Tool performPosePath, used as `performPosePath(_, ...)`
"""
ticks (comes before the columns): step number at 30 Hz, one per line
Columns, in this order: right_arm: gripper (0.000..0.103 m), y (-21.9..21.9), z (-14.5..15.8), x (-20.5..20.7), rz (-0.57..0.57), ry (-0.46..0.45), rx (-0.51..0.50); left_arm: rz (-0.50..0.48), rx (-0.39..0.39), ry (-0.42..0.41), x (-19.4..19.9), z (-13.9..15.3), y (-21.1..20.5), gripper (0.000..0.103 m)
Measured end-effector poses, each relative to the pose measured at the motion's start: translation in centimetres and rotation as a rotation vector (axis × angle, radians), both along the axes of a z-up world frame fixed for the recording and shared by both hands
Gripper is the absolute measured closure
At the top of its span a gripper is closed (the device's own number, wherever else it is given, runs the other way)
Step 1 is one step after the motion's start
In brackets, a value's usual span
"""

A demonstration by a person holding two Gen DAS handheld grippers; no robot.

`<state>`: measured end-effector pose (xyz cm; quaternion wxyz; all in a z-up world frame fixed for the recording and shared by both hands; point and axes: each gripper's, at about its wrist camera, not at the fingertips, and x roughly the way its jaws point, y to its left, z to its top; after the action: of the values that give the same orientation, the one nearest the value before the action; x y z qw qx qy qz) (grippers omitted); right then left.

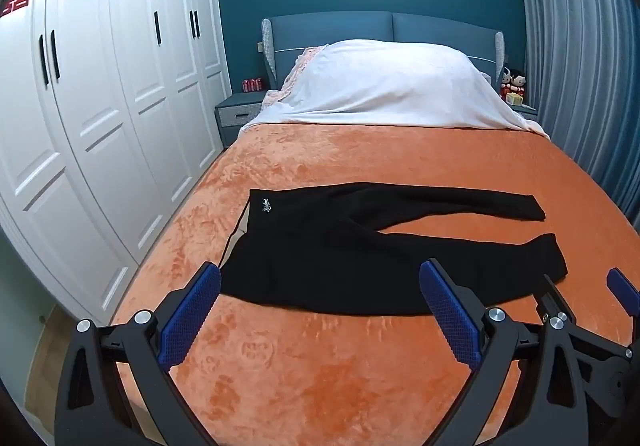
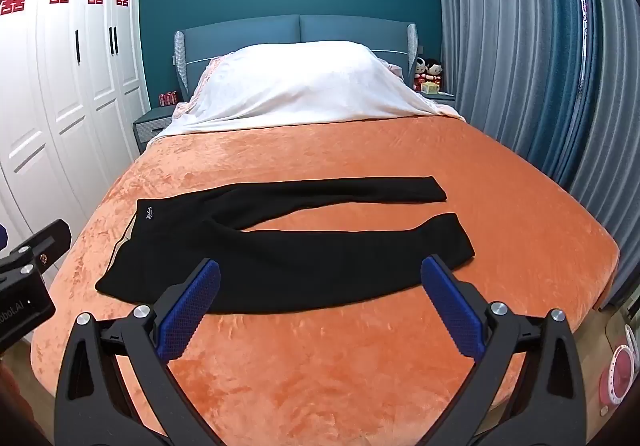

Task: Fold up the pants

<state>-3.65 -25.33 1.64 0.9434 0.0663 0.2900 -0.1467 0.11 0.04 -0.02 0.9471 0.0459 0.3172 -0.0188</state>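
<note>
1. The black pants (image 1: 372,258) lie flat and unfolded on the orange blanket (image 1: 320,366), across the middle of the frame; the waistband sits at the left, with a small white logo (image 1: 267,204) near its upper corner; both legs run to the right, spread in a narrow V, the cuffs well apart.
2. In the right wrist view the same pants (image 2: 280,266) fill the middle band, with the lower leg's cuff at centre right.
3. The left tool (image 1: 320,310) hangs at the lower middle of its frame, its jaws spread wide with nothing between the blue pads; it sits over the near edge of the pants without gripping them.
4. The right tool (image 2: 320,306) is likewise wide open and empty, low in its frame above the lower leg; whether either tool touches the cloth, I cannot tell.
5. A white cover (image 1: 384,85) drapes the bed's head end in the upper middle; a blue headboard (image 1: 384,29) stands behind it.
6. A white wardrobe (image 1: 100,105) with red paper cuttings fills the left; grey-blue curtains (image 2: 520,65) hang at the right.
</note>
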Motion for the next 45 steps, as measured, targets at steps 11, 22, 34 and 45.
performPosePath(11, 0.005, 0.2, 0.2, -0.1, 0.005, -0.01, 0.001, -0.001, -0.003, -0.015, 0.0, 0.2, 0.2, 0.005)
performPosePath(22, 0.005, 0.3, 0.4, 0.2, 0.003, -0.008, -0.001, 0.003, -0.003, -0.018, 0.0, 0.0, 0.5, 0.005)
performPosePath(34, 0.005, 0.0, 1.1, -0.1, 0.006, -0.018, 0.015, -0.013, -0.003, -0.016, 0.1, 0.0, 0.2, 0.005)
performPosePath(45, 0.005, -0.1, 1.0, 0.3, 0.004, -0.007, 0.02, -0.012, 0.009, -0.012, 0.2, -0.4, -0.4, 0.005)
